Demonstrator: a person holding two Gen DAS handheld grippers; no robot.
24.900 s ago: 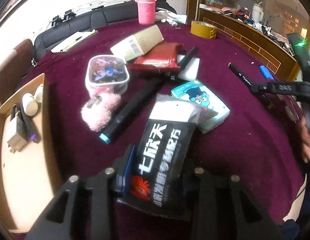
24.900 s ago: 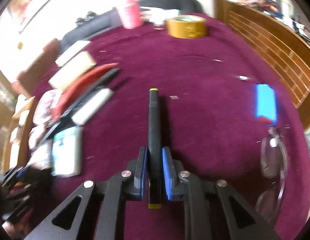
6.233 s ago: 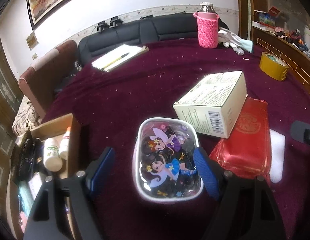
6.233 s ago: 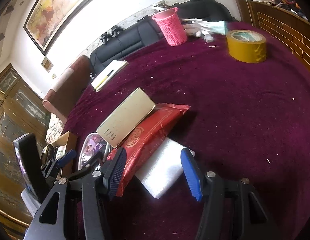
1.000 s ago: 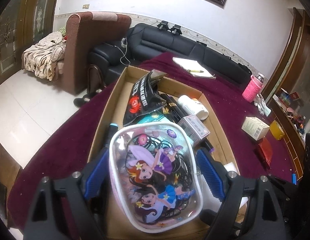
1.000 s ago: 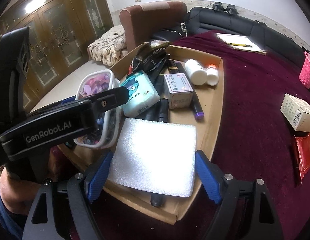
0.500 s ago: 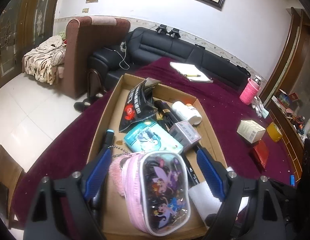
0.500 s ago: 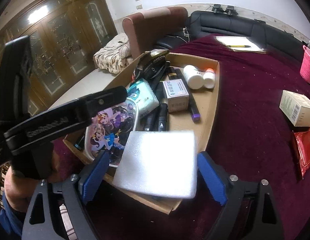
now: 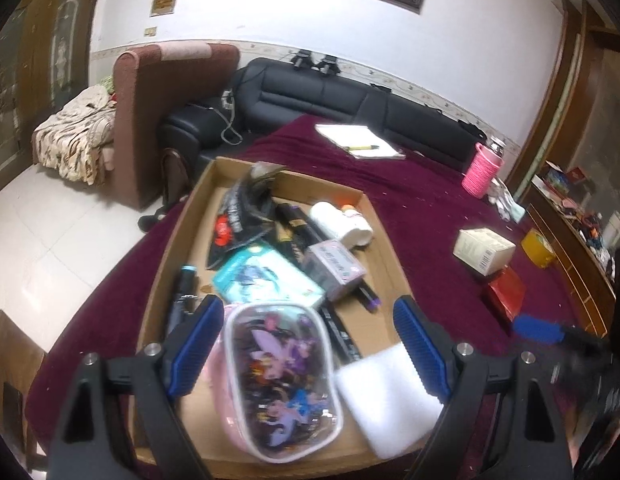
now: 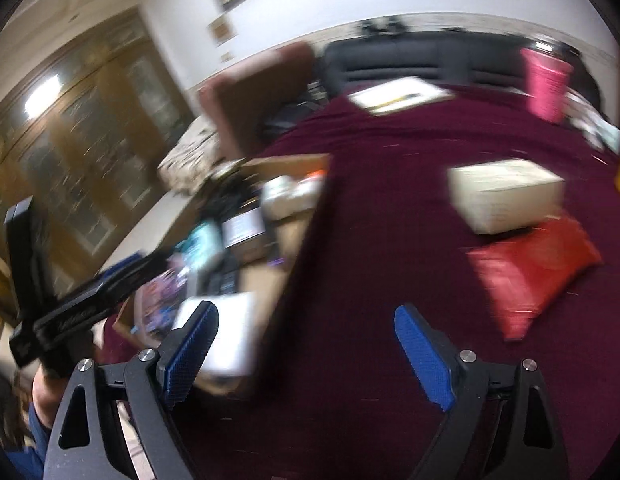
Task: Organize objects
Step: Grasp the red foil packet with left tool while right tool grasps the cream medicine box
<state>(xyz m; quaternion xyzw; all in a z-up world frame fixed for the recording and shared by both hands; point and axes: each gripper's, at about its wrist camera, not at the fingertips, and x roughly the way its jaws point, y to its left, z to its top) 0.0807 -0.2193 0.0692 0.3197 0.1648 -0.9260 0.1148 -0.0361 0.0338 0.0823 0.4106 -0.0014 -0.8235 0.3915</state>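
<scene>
A shallow cardboard box (image 9: pixel 178 240) on the maroon table holds several items: a clear fairy-print pouch (image 9: pixel 286 380), a white foam block (image 9: pixel 385 396), a teal tissue pack (image 9: pixel 266 276), a black sachet, markers and white bottles. My left gripper (image 9: pixel 306 348) is open just above the pouch, touching nothing. My right gripper (image 10: pixel 306 352) is open and empty over the maroon cloth right of the box (image 10: pixel 286 236); its view is motion-blurred. The foam block (image 10: pixel 226 336) lies in the box's near corner.
A beige carton (image 9: pixel 483 250) (image 10: pixel 505 196) and a red packet (image 9: pixel 505 292) (image 10: pixel 533 272) lie on the table to the right. A yellow tape roll (image 9: pixel 537 248), a pink bottle (image 9: pixel 481 168) and a notepad (image 9: pixel 359 146) lie farther back. A black sofa and a brown armchair stand behind.
The pouch and the foam block have been let go and now lie in the box. My right gripper has swung right, away from the box, toward the carton and red packet.
</scene>
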